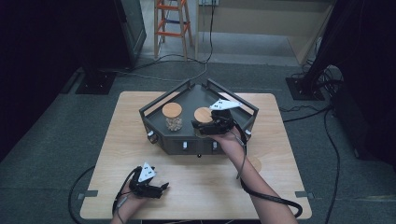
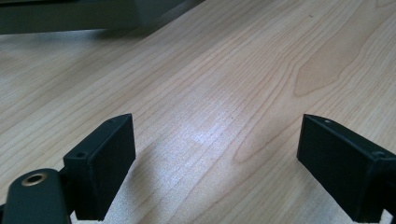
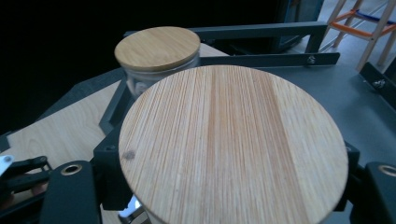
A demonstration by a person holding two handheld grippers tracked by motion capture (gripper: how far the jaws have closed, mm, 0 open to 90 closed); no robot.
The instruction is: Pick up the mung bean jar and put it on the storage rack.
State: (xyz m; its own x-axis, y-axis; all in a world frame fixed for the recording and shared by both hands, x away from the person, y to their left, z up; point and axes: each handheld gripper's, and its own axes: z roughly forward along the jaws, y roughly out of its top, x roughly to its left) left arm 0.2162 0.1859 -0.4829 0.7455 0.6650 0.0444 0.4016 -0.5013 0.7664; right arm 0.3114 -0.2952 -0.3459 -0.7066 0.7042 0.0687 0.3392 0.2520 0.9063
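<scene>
Two jars stand on the dark tray (image 1: 154,116) in the middle of the high view. Your right gripper (image 1: 205,127) holds the right jar (image 1: 202,115) at the tray's front. The other jar (image 1: 173,116) stands to its left. Your left gripper (image 1: 161,189) rests low on the wooden table (image 1: 280,154), at the bottom left.

Left gripper view: your jaws are wide apart with nothing between them.

Right gripper view: your jaws press both sides of the jar under its big round lid (image 3: 233,144). The other jar sits at the upper left.
</scene>
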